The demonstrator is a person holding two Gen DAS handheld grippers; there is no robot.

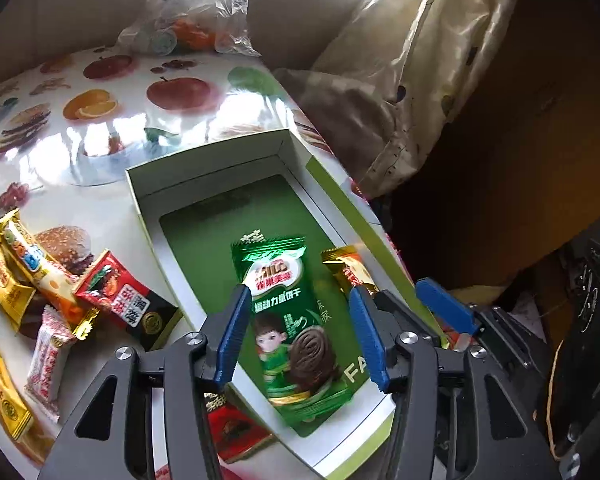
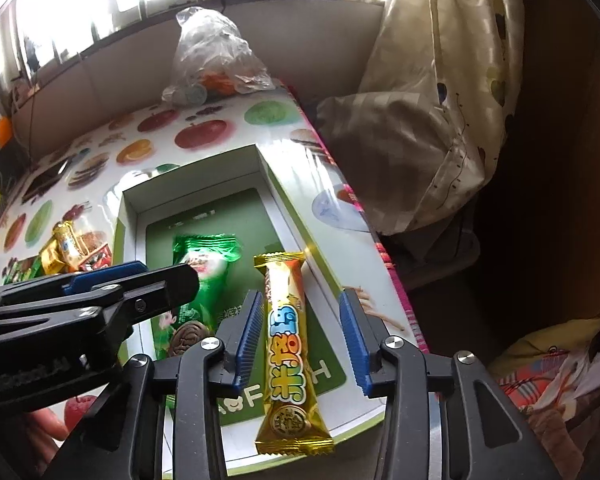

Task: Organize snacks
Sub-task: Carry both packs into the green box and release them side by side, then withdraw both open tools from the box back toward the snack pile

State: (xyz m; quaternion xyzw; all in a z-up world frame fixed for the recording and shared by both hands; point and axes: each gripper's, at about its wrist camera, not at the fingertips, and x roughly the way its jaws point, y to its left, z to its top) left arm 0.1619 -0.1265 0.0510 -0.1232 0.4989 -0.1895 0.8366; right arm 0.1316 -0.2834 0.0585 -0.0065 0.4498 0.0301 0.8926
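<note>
In box (image 2: 288,196): gold bar (image 2: 286,344) lengthwise, right gripper (image 2: 302,336) jaws released astride.

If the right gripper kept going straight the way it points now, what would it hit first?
Most likely the gold snack bar, which lies between the open fingers of the right gripper with neither pressing on it. Right under it is the floor of the open box. Depth is hard to judge here.

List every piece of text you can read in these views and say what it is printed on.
"MILO", "运动力量饼干": green biscuit packet in the box.
"米老头": gold snack bar.
"FA": box floor, partly covered.
Red-and-black packet and yellow wrappers on the table: print too blurred to read.
</note>
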